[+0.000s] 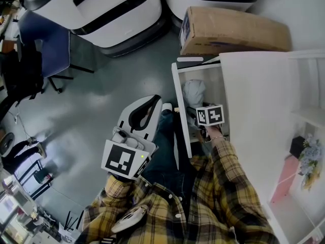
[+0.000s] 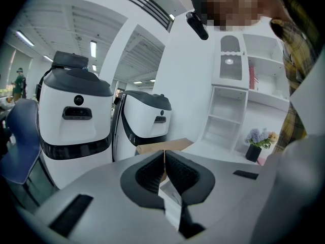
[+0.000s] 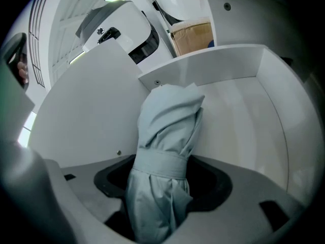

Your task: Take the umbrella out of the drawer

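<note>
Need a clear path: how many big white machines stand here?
2: one white machine at head view's upper left, the other right of it, behind the cardboard box. Others may be hidden.

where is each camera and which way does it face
Head view: on the head, steeply down at the drawer; left gripper, right gripper, plaid sleeves show.
Left gripper view: on that gripper, facing out at white machines; shut jaws show.
Right gripper view: on that gripper, down into the drawer; open jaws flank the umbrella.
Shared: umbrella, in head and right gripper views.
</note>
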Tool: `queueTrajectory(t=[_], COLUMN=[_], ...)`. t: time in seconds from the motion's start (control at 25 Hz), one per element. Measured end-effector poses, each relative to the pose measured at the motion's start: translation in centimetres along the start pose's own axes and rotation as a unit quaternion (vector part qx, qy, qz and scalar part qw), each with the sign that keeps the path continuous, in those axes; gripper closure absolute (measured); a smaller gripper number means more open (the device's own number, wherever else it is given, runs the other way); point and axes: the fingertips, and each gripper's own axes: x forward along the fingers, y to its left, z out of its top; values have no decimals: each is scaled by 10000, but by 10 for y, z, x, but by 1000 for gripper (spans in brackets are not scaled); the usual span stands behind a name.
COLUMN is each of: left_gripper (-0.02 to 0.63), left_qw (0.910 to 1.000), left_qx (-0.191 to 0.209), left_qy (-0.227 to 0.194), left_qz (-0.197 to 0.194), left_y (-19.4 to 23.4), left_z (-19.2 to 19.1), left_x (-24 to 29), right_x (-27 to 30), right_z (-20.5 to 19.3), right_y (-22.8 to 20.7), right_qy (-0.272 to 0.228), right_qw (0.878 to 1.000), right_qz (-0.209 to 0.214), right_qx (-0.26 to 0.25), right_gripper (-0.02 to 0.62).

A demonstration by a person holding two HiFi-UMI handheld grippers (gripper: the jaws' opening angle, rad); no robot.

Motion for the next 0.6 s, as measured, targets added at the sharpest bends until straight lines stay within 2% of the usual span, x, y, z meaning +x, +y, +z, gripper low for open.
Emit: queueTrajectory(t=[0.6], left_gripper=[580], left_qw=[9991], left_qx=[146], left_qy=[-369], left_qz=[-129], left_y=[-11], left_z=[35], left_x=[-10], right_x=[-48], right_z=[31], right_y=[14], right_qy=[-670], right_qw=[9977], right_qz=[-88], right_qx=[-95], right_gripper=[282])
